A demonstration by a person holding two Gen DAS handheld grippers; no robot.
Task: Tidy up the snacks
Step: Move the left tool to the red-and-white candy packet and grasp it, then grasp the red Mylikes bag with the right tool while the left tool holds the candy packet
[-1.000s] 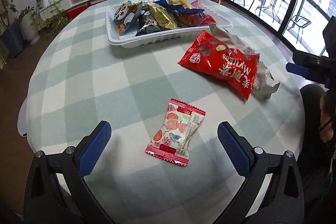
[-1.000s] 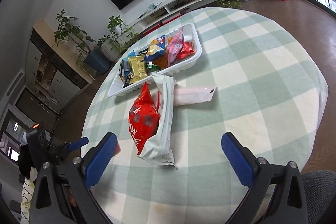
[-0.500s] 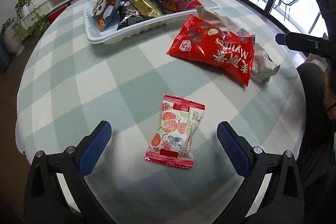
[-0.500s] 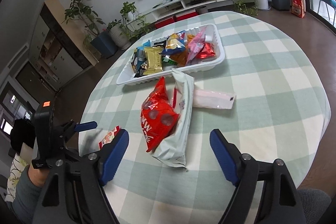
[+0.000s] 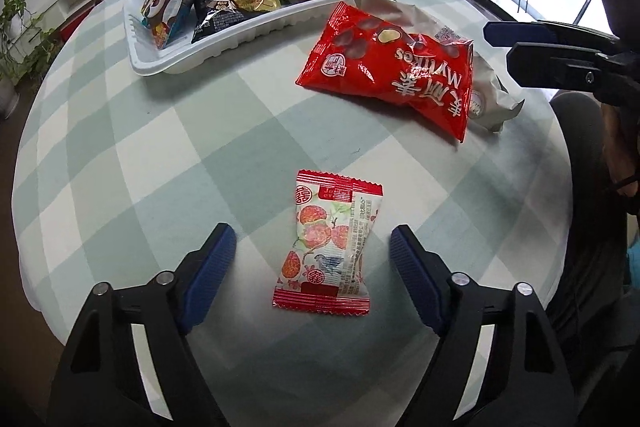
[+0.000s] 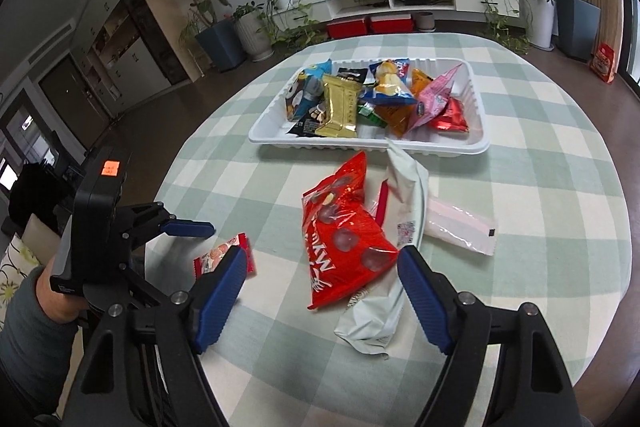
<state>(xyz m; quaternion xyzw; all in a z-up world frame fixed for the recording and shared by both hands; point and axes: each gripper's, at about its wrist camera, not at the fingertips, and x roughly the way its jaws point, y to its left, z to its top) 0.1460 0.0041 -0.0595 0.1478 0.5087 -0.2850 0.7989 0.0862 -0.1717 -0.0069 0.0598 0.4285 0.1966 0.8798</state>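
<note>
Snacks filled the white tray at upper centre; the red Mylikes bag lay right of it, the small hawthorn packet at lower centre. My left claw straddled that packet, spread wide and empty; my right claw gaped too. I judged I should descend squarely and pinch its middle.

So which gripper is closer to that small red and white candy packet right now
Left. The left gripper is open with the candy packet lying between its fingers. The right gripper is open farther over, around the red Mylikes bag.
</note>
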